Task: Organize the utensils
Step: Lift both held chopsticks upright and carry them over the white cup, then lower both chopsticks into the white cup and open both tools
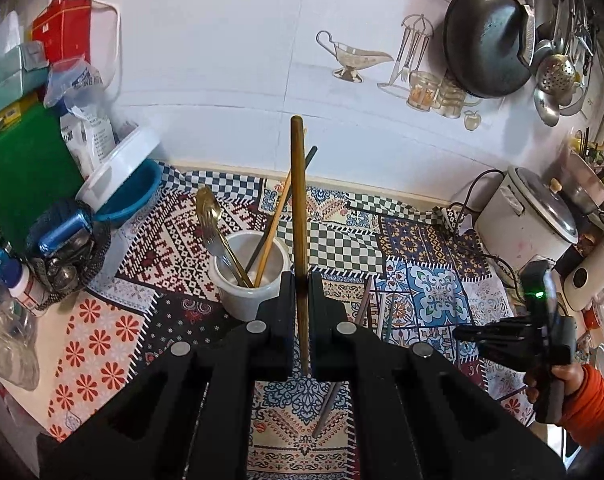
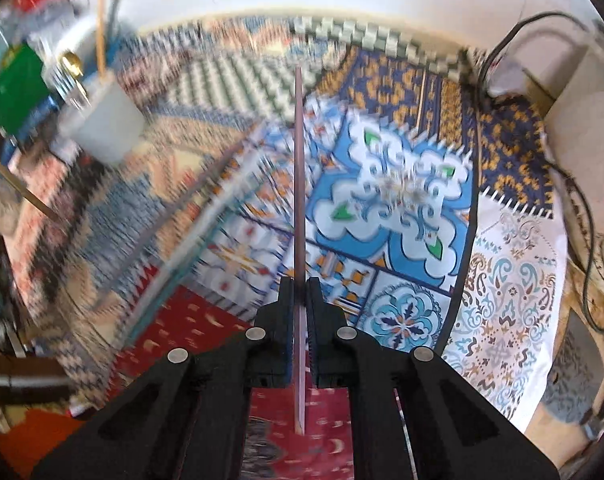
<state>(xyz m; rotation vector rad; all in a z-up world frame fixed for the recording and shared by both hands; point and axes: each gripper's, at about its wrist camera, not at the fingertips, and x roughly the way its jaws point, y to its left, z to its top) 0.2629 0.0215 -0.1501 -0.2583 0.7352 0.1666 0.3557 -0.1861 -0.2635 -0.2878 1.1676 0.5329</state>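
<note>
My left gripper point(image 1: 300, 280) is shut on a brown wooden chopstick point(image 1: 298, 200) and holds it upright, just right of a white utensil cup point(image 1: 250, 280). The cup holds a gold spoon and fork point(image 1: 210, 216), a light wooden chopstick and a dark one. My right gripper point(image 2: 300, 284) is shut on a thin pinkish chopstick point(image 2: 299, 180) above the patterned cloth; this view is blurred. The cup also shows in the right wrist view point(image 2: 106, 124) at the far left. The right gripper shows in the left wrist view point(image 1: 514, 336) at the right edge. More chopsticks point(image 1: 366, 308) lie on the cloth.
A patterned tablecloth point(image 1: 422, 248) covers the counter. A rice cooker point(image 1: 530, 216) with cables stands at the right, a wok point(image 1: 486, 40) and ladles hang on the wall. Bags, a blue bowl point(image 1: 130, 196), a green board and bottles crowd the left side.
</note>
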